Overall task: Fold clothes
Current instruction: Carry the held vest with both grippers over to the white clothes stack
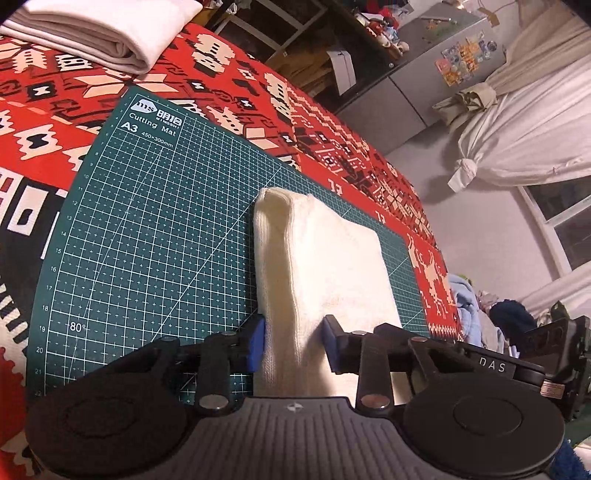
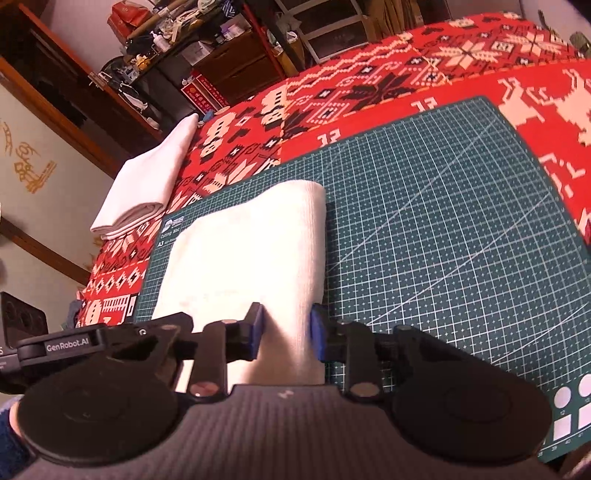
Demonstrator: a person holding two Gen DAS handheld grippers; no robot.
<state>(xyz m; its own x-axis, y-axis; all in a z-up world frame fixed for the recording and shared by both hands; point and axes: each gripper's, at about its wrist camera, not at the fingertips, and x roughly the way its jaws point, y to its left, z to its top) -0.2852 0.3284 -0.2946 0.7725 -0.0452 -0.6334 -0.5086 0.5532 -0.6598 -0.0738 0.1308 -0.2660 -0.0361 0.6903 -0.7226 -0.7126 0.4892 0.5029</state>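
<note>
A cream knitted cloth (image 1: 332, 258) lies folded into a thick pad on the green cutting mat (image 1: 147, 221). My left gripper (image 1: 295, 343) is shut on its near rolled edge, and the blue pads (image 1: 258, 343) press the fabric from both sides. Seen from the right wrist, the same cloth (image 2: 251, 251) lies on the mat (image 2: 443, 240). My right gripper (image 2: 287, 334) is shut on the thick fold along its right side. The pinched fabric rises slightly between each pair of fingers.
A folded white garment (image 1: 103, 33) (image 2: 147, 184) rests on the red patterned blanket (image 1: 258, 92) (image 2: 369, 74) beyond the mat. Shelves and cluttered furniture (image 2: 184, 55) stand behind. A blue sleeve (image 2: 11, 435) shows at the lower left edge.
</note>
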